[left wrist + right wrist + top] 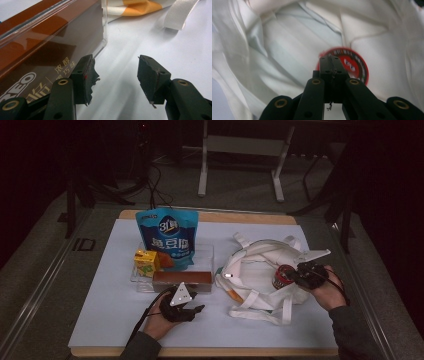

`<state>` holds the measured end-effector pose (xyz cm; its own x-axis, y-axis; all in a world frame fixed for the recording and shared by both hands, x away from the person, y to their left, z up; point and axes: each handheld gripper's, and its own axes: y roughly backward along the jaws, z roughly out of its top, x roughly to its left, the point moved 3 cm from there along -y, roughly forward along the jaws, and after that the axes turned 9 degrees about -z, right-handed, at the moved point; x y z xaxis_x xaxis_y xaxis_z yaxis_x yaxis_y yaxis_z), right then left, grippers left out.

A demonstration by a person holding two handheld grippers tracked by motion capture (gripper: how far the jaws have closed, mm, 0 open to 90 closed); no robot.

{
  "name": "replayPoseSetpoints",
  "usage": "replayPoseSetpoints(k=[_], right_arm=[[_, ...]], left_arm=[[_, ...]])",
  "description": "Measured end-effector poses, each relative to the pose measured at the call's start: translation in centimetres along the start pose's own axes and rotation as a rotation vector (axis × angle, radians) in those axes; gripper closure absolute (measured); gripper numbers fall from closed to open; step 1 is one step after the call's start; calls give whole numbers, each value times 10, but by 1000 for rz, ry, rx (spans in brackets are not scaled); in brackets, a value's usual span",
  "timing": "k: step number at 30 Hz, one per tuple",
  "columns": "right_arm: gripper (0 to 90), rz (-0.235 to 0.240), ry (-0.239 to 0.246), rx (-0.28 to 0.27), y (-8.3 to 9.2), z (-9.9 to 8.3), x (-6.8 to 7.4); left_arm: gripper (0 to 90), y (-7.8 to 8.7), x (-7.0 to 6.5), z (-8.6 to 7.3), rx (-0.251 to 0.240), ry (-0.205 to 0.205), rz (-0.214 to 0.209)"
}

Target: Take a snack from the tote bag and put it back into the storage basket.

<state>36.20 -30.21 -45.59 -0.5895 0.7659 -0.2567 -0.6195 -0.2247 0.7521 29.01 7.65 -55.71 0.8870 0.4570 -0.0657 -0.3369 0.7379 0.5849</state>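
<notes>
A white tote bag [260,257] lies open at the right of the white mat, and a red can [282,276] rests inside it. My right gripper [294,276] reaches into the bag from the right. In the right gripper view its jaws [329,58] are shut with nothing between them, their tips in front of the can's red lid [358,66] against the bag's cloth [294,45]. My left gripper [196,302] stands open near the front of a brown biscuit box [182,279]. In the left gripper view its tips [115,62] hold nothing, the left one close to the box [45,50].
A clear tray [205,252] holds the brown box, a yellow juice carton [146,261] and an upright blue snack bag [167,237]. The tray's corner [105,30] sits just ahead of the left jaws. The bag's straps [272,312] trail toward the front edge.
</notes>
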Motion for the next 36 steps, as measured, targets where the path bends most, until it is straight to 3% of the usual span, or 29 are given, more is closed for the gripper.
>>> replayPoseSetpoints(k=[13, 26, 32, 36], right_arm=[[895, 4, 15, 61, -3, -26, 0], [887, 16, 17, 50, -10, -19, 4], [799, 6, 6, 21, -6, -9, 0], [637, -14, -10, 39, -8, -4, -7]], left_arm=[[468, 0, 0, 0, 1, 1, 0], [468, 0, 0, 0, 1, 0, -1], [468, 0, 0, 0, 1, 0, -2], [468, 0, 0, 0, 2, 1, -2]])
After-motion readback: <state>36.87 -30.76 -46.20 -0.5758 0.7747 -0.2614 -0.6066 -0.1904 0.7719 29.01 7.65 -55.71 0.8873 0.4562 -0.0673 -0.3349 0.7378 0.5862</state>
